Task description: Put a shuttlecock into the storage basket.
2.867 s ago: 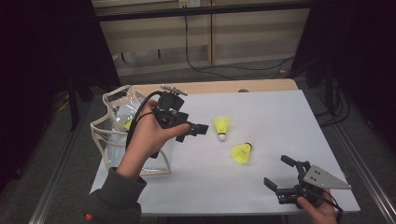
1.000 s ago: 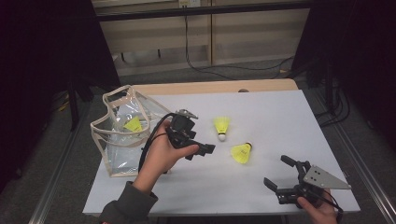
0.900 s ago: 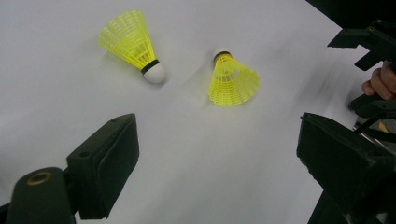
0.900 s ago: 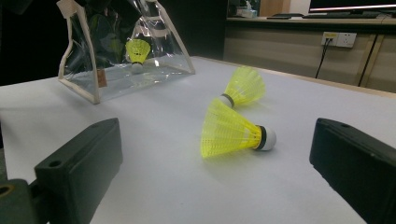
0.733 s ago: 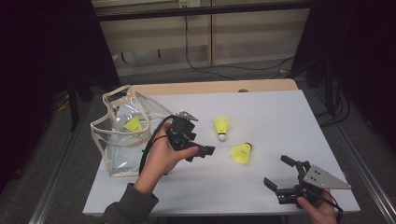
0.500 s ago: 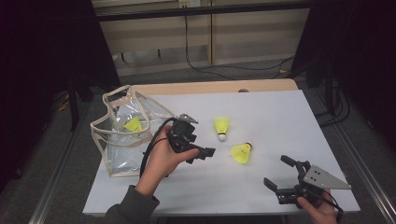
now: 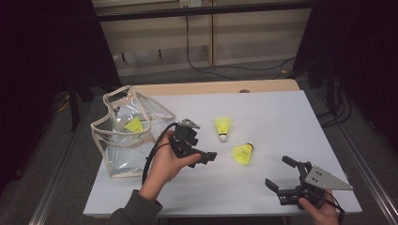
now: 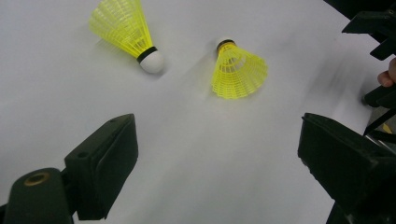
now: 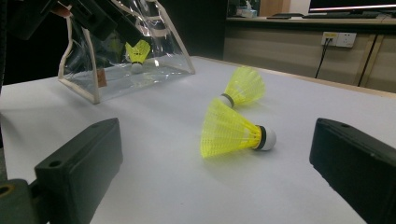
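Note:
Two yellow shuttlecocks lie on the white table (image 7: pixel 281 117): one with its cork toward me (image 7: pixel 223 126) (image 8: pixel 126 25), one on its side (image 7: pixel 242 153) (image 8: pixel 238 70) (image 9: pixel 229 133). A third shuttlecock (image 7: pixel 134 125) (image 9: pixel 137 52) rests inside the clear bag (image 7: pixel 117 154) at the left. My left gripper (image 7: pixel 201 146) (image 8: pixel 217 140) hovers open and empty between the bag and the two shuttlecocks, aimed at them. My right gripper (image 7: pixel 280 172) (image 9: pixel 217 154) sits open and empty near the front right, facing the side-lying shuttlecock.
The bag stands with its mouth open near the table's left edge. A wooden strip (image 7: pixel 211 87) runs along the far edge. Cables trail on the floor behind. Bare table lies at the right and along the front.
My left gripper has drawn away from the bag's mouth, moving right and toward me, closer to the two loose shuttlecocks. The right gripper has stayed put.

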Motion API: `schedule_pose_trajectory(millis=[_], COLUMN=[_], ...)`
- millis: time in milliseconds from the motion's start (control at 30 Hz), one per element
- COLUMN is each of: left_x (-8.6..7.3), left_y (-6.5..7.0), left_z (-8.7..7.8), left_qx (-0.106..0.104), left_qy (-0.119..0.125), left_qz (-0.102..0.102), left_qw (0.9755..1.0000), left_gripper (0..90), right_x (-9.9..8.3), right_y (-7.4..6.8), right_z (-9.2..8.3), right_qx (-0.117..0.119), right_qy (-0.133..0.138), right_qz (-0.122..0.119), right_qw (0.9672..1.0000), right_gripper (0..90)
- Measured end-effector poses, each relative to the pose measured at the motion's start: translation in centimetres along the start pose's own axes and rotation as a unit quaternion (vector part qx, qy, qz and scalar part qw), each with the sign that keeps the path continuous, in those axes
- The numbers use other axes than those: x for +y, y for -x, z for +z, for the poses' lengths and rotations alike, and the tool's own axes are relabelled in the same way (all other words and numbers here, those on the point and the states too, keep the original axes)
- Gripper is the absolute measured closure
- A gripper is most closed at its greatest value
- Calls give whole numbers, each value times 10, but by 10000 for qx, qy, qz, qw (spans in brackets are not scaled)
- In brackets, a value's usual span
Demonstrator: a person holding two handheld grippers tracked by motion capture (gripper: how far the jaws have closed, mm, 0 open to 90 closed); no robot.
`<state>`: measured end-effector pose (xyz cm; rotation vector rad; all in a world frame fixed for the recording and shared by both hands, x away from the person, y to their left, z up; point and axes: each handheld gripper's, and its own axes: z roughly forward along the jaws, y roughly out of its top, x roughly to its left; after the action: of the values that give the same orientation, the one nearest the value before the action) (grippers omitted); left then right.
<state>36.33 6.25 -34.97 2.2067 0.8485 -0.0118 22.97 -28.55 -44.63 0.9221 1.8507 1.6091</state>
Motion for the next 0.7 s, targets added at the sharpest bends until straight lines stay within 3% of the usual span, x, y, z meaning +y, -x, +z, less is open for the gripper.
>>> schedule_pose_trajectory(millis=[533,700], left_x=[-8,-9], left_y=[1,3], left_z=[17,24], left_qx=[-7,-14], left_qy=[6,50], left_qz=[101,44], left_qw=[9999,10000], left_gripper=[109,109], right_x=[0,0], right_y=[0,0], right_z=[0,0], right_qx=[-2,8], right_qy=[-15,-8], right_qz=[6,1], right_qw=[10000,10000], right_gripper=[26,26])
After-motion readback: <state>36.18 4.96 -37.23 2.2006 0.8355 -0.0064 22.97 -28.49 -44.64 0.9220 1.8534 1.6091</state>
